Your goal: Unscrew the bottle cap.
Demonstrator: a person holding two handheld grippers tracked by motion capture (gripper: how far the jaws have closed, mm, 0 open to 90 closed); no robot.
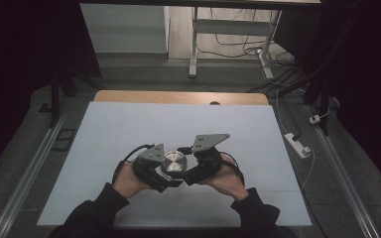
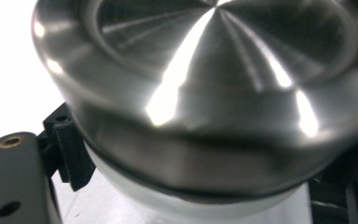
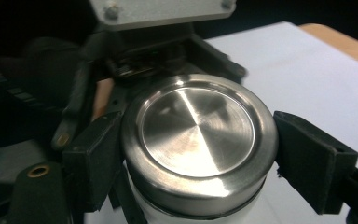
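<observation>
Right gripper view: both grippers (image 3: 198,149) clamp steel lid (image 3: 196,135).

A round container with a brushed steel lid (image 3: 198,140) stands upright on the near middle of the white table top, between the person's two hands. The lid is a shallow silver disc with a raised rim and a flat, slightly sunken centre that shines with radial streaks (image 2: 205,93), and it sits level on top with a thin dark line running round beneath its edge. Below that the body is white (image 3: 168,212), and from the high view the lid shows as a small bright circle (image 1: 173,162).
</observation>
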